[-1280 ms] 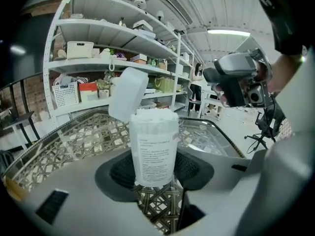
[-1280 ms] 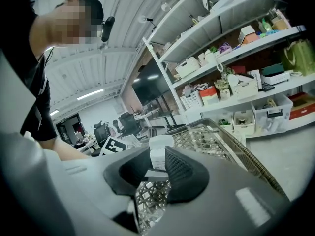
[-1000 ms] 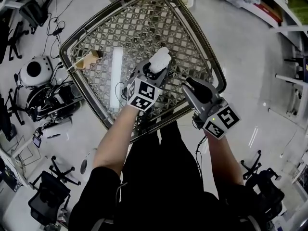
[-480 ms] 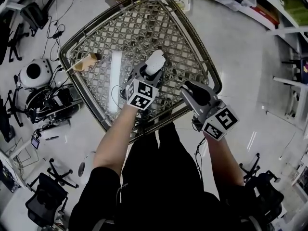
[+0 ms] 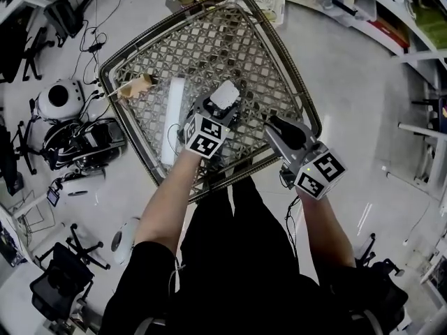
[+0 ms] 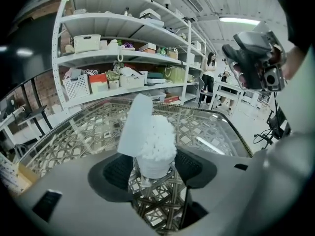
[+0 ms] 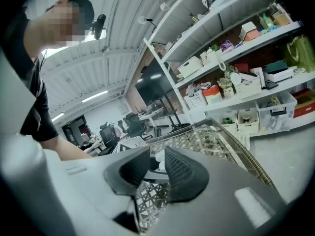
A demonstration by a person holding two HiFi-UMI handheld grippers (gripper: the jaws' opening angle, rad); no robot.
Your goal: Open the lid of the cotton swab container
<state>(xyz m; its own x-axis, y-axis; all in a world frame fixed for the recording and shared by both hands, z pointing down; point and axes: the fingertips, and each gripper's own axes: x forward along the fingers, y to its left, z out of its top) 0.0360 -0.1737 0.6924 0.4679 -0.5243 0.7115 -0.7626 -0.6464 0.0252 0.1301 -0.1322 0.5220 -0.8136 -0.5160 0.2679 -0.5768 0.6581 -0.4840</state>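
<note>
Left claw, jaws just opening, spread round the cotton swab container, seemingly untouched; lid raised at ten o'clock, any label unreadable. Right claw narrowly parted, empty.

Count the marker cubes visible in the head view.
2. One cube is on the left gripper, whose fingers have just been opening, the swab container between them; the other cube is on the right gripper, lower right. None seems hidden.

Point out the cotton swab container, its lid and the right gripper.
cotton swab container (image 6: 153, 165), left gripper view, clear body.
lid (image 6: 135, 122), left gripper view, raised white flap.
right gripper (image 7: 156, 154), right gripper view, between its jaws.
</note>
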